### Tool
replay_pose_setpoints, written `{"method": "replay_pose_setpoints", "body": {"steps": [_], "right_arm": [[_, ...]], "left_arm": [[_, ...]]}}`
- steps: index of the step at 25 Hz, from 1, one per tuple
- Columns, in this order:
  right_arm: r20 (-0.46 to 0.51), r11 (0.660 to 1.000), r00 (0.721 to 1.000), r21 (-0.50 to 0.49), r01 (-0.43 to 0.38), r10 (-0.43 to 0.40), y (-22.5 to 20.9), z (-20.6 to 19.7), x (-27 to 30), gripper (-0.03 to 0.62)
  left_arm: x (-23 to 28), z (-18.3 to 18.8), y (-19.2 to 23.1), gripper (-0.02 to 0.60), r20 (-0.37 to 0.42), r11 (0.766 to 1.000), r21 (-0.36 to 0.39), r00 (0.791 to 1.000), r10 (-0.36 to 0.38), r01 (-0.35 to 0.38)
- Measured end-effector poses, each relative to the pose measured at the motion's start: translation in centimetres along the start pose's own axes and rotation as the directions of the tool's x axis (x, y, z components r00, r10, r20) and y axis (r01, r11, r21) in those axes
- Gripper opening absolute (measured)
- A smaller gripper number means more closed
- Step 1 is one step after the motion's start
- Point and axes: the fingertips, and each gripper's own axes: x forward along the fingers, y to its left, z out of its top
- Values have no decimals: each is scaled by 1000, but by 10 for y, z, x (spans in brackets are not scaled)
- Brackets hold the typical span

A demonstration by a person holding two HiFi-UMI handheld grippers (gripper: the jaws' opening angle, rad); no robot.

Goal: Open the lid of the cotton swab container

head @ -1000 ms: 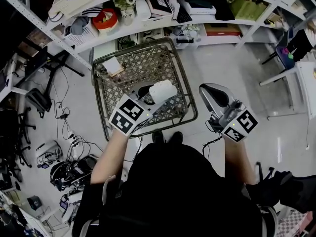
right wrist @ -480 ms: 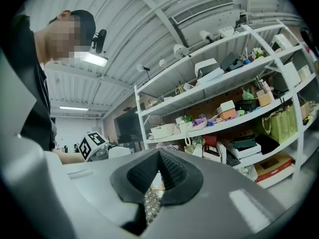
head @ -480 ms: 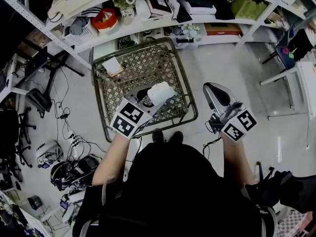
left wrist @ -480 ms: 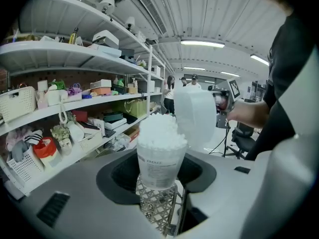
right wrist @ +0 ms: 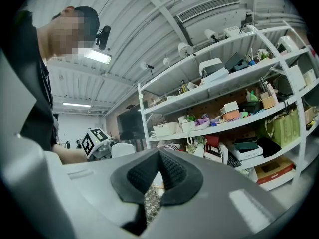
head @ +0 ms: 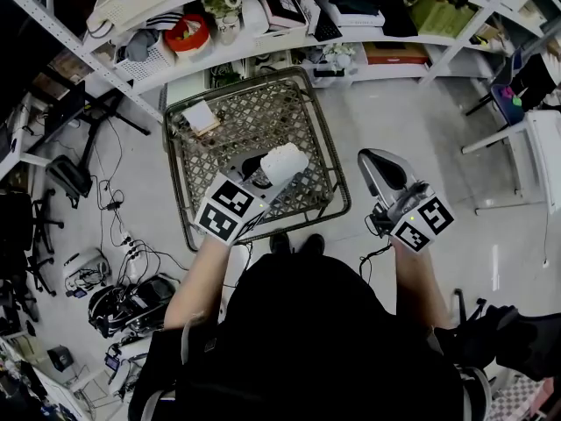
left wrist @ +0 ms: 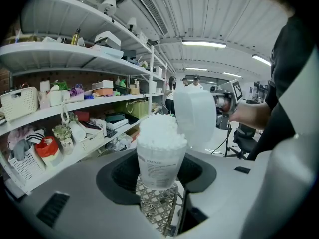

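Observation:
My left gripper (head: pixel 266 174) is shut on the cotton swab container (head: pixel 285 161), a clear round tub held upright over the wire basket. In the left gripper view the container (left wrist: pixel 158 163) stands between the jaws, packed with white swab heads (left wrist: pixel 158 129). Its translucent lid (left wrist: pixel 195 114) is swung up and open at the right side. My right gripper (head: pixel 375 163) hovers to the right of the basket, shut and empty, apart from the container. In the right gripper view the dark pads (right wrist: pixel 160 172) meet with nothing between them.
A wire mesh basket (head: pixel 329 160) stands on the floor below the container, with a paper pad (head: pixel 201 117) inside. Cluttered white shelves (head: pixel 289 38) run along the far side. Cables and gear (head: pixel 123 261) lie on the floor at the left; a white table (head: pixel 539 152) stands at the right.
Almost nothing differs. The right gripper has shifted very slightly beside the basket, and the left gripper holds the open container in the same place.

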Motion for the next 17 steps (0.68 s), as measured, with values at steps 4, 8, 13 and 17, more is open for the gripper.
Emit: {"method": "replay_pose_setpoints", "body": {"steps": [4, 8, 13, 17], "right_arm": [[1, 1000, 1000, 0, 2, -2, -1, -1, -2, 8], [4, 1000, 1000, 7, 5, -5, -1, -1, -5, 8], [2, 1000, 1000, 16, 9, -9, -2, -2, -6, 8], [1, 1000, 1000, 22, 15, -15, -5, -4, -8, 8]], "left_arm": [[1, 0, -1, 202, -1, 1000, 2, 1000, 0, 0], [1, -2, -3, 202, -5, 1000, 3, 1000, 0, 1], [1, 0, -3, 202, -5, 1000, 6, 1000, 2, -1], [3, -1, -4, 202, -7, 1000, 7, 1000, 1, -1]]}}
